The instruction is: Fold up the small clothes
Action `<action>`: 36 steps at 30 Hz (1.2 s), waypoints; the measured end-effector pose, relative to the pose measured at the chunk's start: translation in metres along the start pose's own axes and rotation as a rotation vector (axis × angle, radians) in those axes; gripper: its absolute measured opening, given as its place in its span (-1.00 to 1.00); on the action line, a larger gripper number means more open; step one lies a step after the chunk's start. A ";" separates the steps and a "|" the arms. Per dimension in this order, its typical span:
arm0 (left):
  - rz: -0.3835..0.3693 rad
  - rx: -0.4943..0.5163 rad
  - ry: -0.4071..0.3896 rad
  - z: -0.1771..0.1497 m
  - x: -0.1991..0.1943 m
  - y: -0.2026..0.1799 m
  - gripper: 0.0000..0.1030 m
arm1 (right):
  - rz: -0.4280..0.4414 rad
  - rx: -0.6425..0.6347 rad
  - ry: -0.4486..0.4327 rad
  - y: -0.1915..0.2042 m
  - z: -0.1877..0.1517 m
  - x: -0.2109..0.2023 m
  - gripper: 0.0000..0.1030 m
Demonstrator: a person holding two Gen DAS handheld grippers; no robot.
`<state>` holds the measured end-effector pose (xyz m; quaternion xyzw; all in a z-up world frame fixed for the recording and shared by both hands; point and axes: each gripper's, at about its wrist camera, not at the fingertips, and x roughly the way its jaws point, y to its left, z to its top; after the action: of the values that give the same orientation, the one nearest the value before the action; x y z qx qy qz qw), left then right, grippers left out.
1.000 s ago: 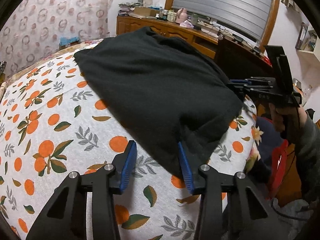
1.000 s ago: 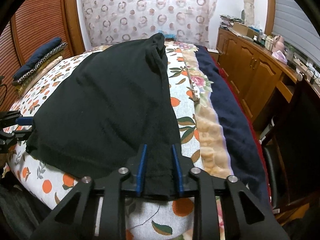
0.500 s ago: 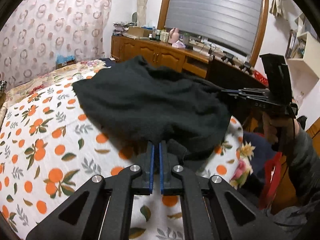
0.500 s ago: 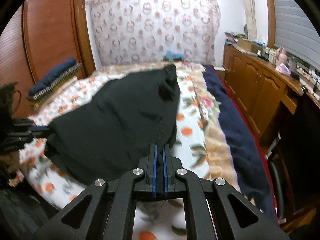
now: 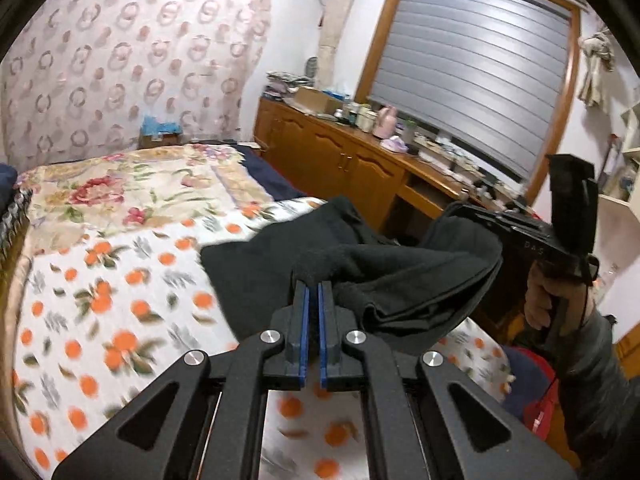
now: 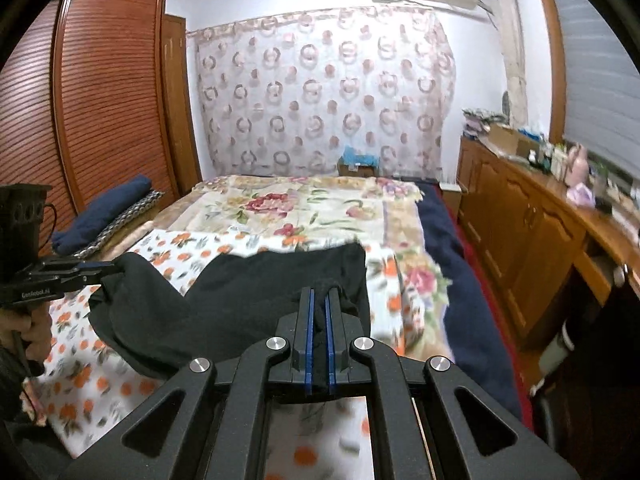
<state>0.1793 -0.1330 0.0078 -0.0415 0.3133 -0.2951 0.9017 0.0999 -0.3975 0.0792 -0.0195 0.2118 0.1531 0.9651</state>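
Black garment slung between the two tongs above the orange-print bedspread, long axis running from left gripper to right gripper; each gripper clenched on one near corner, middle sagging.

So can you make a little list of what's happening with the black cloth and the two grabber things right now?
garment: black cloth, its near edge lifted off the bed
surface: bed cover with orange fruit print
left hand-held gripper: shut on one corner of the cloth
right hand-held gripper: shut on the other corner
cloth shape: sagging between the two grips
fold: not yet made
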 end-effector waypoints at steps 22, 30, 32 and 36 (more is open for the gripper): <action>0.103 -0.043 0.095 0.042 0.077 0.069 -0.84 | -0.087 0.005 0.162 -0.030 0.046 0.132 -0.75; 0.100 -0.021 0.087 0.046 0.071 0.067 0.56 | -0.110 -0.002 0.100 -0.023 0.053 0.102 -0.18; 0.098 -0.014 0.104 0.041 0.076 0.066 0.56 | -0.084 -0.010 0.105 -0.022 0.043 0.100 -0.04; 0.104 0.004 0.161 0.032 0.092 0.064 0.56 | -0.068 -0.023 0.159 -0.014 0.023 0.099 0.02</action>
<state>0.2887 -0.1352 -0.0327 0.0007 0.3860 -0.2509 0.8877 0.1988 -0.3802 0.0589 -0.0500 0.2850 0.1208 0.9496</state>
